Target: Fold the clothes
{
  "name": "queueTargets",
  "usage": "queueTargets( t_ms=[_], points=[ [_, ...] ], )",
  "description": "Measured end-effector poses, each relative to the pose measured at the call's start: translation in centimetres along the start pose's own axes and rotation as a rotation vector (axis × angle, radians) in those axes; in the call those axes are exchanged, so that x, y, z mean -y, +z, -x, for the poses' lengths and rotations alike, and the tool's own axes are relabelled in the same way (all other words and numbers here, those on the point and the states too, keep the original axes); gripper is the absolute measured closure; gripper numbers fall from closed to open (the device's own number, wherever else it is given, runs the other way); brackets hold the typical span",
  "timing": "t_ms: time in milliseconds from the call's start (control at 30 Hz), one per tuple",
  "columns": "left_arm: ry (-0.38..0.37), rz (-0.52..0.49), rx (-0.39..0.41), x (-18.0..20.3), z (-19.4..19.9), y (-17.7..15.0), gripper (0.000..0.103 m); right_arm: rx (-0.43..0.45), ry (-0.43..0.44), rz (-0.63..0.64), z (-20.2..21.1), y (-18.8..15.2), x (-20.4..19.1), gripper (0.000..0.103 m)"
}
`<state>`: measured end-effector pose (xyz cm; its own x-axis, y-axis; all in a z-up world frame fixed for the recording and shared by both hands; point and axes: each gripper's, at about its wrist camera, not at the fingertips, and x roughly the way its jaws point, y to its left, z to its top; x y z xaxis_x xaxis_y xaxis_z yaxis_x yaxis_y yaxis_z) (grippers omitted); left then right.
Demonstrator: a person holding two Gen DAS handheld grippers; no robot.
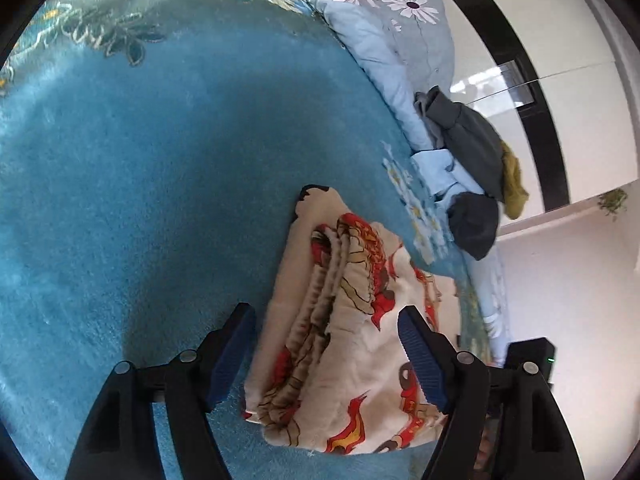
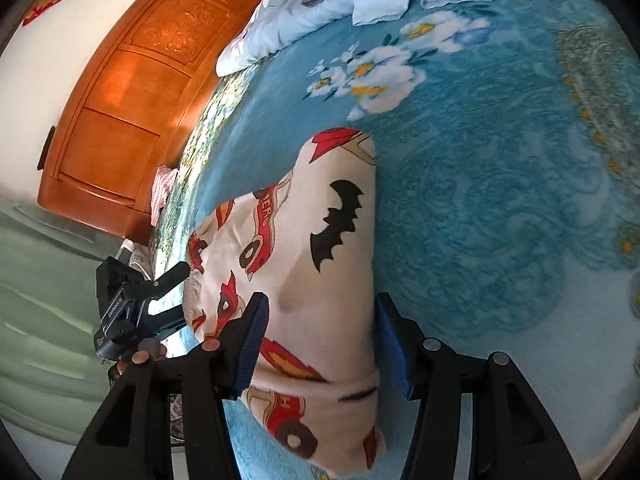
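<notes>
On the bed, a blue plush blanket with white flower prints covers nearly everything both cameras see. At its far edge lies a pale blue quilt printed with daisies, and beside that a loose heap of clothes: dark grey pieces, a light blue one and something mustard-coloured. In the right wrist view a carved wooden headboard stands beyond the bed's edge.

The folded garment, cream fabric printed with red cars and a black bat shape, rests on the blanket close to both cameras, its layers stacked and a ribbed band showing along one fold in the left wrist view.

The left claw is spread wide over the garment, its blue pads standing clear of the cloth on either side. The right claw straddles the near end of the same bundle, one pad at each side of the fabric; whether they press on it I cannot tell
</notes>
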<state>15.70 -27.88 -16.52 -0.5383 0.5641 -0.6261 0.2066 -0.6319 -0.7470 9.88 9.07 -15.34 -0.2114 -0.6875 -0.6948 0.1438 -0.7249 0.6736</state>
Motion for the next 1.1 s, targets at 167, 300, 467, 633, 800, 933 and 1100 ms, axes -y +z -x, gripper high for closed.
queueTargets(
  t_ms=[167, 300, 467, 633, 800, 933, 1100],
  points=[
    [-0.032, -0.069, -0.031, 0.4, 0.1, -0.4, 0.015, 0.004, 0.038, 0.001, -1.1, 0.4, 0.3, 0.048],
    [-0.020, -0.128, -0.041, 1.1, -0.1, -0.7, 0.014, 0.003, 0.068, -0.015, -1.2, 0.4, 0.9, 0.048],
    [0.006, -0.141, -0.023, 1.1, 0.1, -0.9, 0.024, -0.011, 0.073, -0.028, -1.1, 0.7, 1.0, 0.048],
    [0.053, -0.077, 0.005, -0.1, 0.6, -1.0, 0.061, -0.011, 0.057, -0.056, -1.2, 0.8, 1.2, 0.066],
    [0.096, -0.094, 0.043, 1.1, 1.0, -1.9, 0.077, -0.008, 0.059, -0.070, -0.7, 0.8, 0.9, 0.083],
    [0.118, -0.144, 0.079, 3.4, 2.1, -2.8, 0.078, 0.004, 0.071, -0.041, 0.9, 0.7, -0.2, 0.087],
    [0.095, -0.218, 0.100, 7.0, 3.6, -4.6, 0.079, 0.028, 0.083, -0.001, 4.1, -0.1, -1.2, 0.088]
  ],
)
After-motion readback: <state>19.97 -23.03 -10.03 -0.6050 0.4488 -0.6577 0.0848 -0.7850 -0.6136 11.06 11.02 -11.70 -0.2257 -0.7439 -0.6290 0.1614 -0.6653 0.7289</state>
